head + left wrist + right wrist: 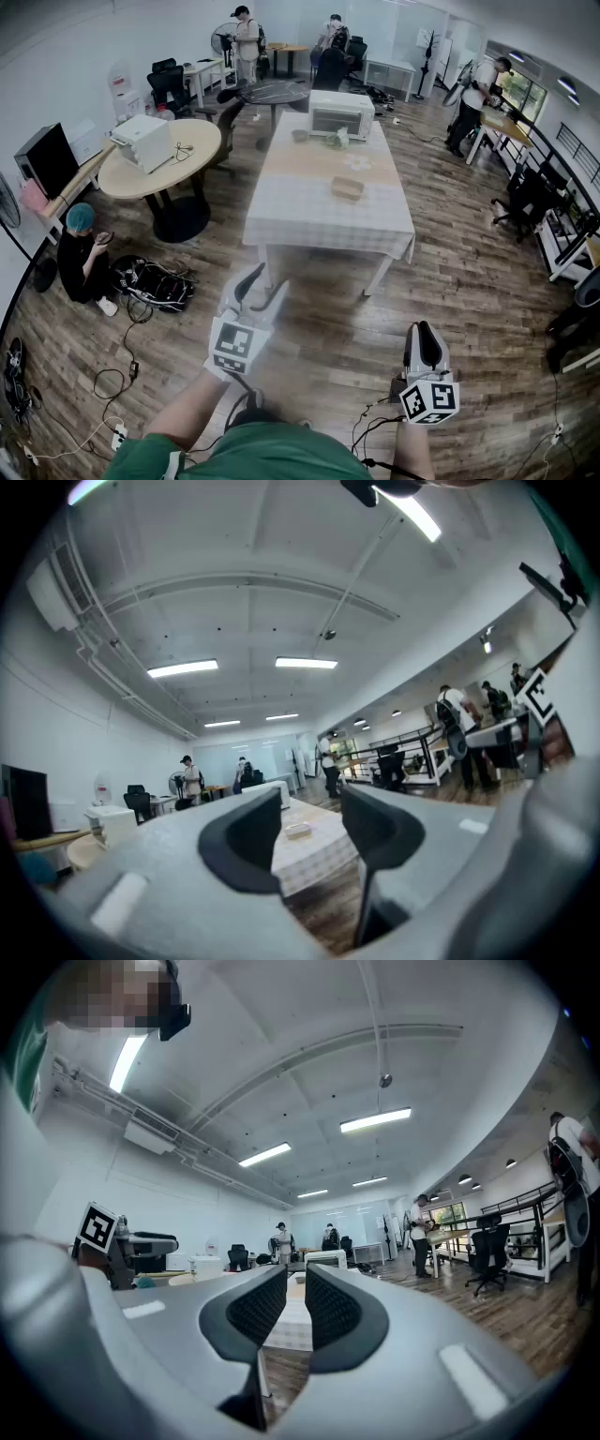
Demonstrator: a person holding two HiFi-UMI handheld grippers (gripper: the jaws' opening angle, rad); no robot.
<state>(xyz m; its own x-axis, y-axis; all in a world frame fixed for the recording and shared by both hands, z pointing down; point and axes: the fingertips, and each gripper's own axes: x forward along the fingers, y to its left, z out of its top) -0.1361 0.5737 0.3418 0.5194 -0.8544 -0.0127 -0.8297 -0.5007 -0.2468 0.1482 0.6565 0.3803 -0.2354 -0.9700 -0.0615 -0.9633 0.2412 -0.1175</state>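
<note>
Over bare wood floor (459, 281), both grippers hang in the air, well short of the cloth-covered table (281, 220) ahead. I note open floor on every side of them. The table's near edge and leg lie beyond the left gripper (262, 288), and loose cables (117, 380) run along the floor to the left. A small box (347, 188) sits mid-table and a microwave (341, 113) at the far end, both well away from the grippers. Left jaws stand moderately apart, nothing between them. On the right gripper (427, 336) the jaws are drawn close, a narrow slit left between the pads, holding and touching nothing.
</note>
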